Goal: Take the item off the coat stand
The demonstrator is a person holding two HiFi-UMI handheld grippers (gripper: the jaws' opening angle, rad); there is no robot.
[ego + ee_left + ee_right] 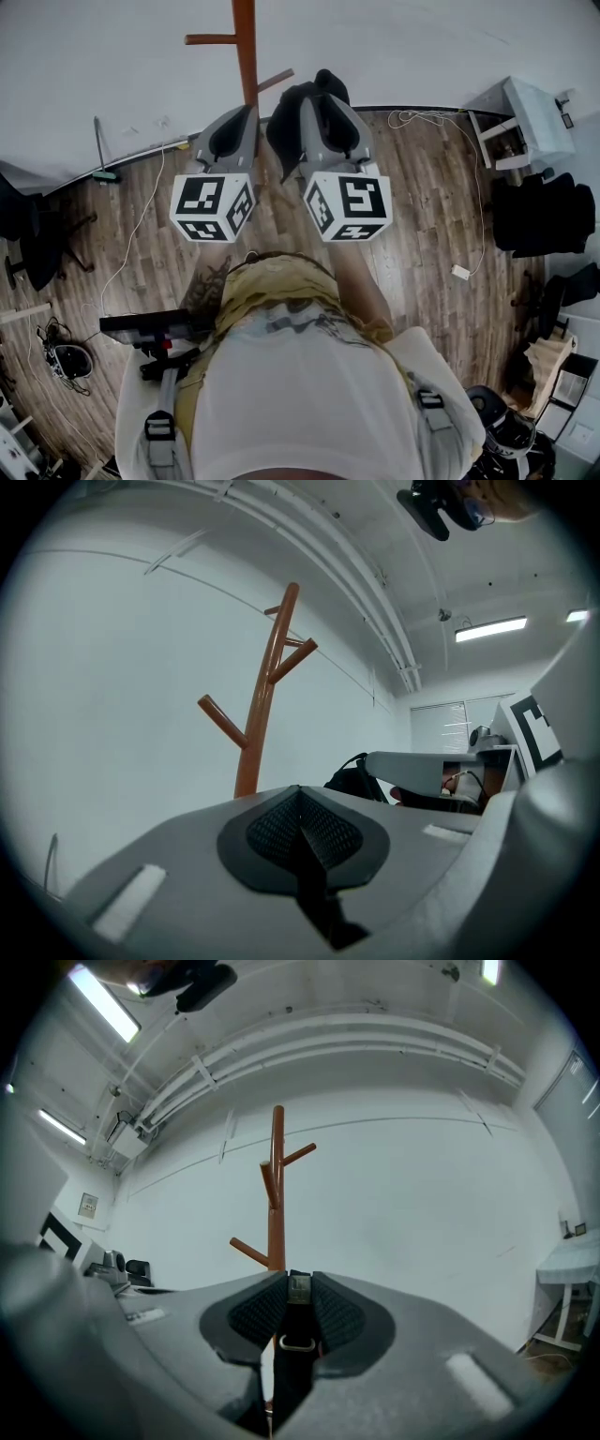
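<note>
The right gripper (298,1283) is clamped on the black strap (298,1335) of a dark bag (286,122). The bag hangs under that gripper, just this side of the coat stand (277,1194), whose upright pole rises straight ahead beyond the jaws and whose visible pegs are bare. The left gripper (300,799) sits just beside it on the left, jaws together on nothing, so the bag looks already off the stand, with the right hand carrying it.
</note>
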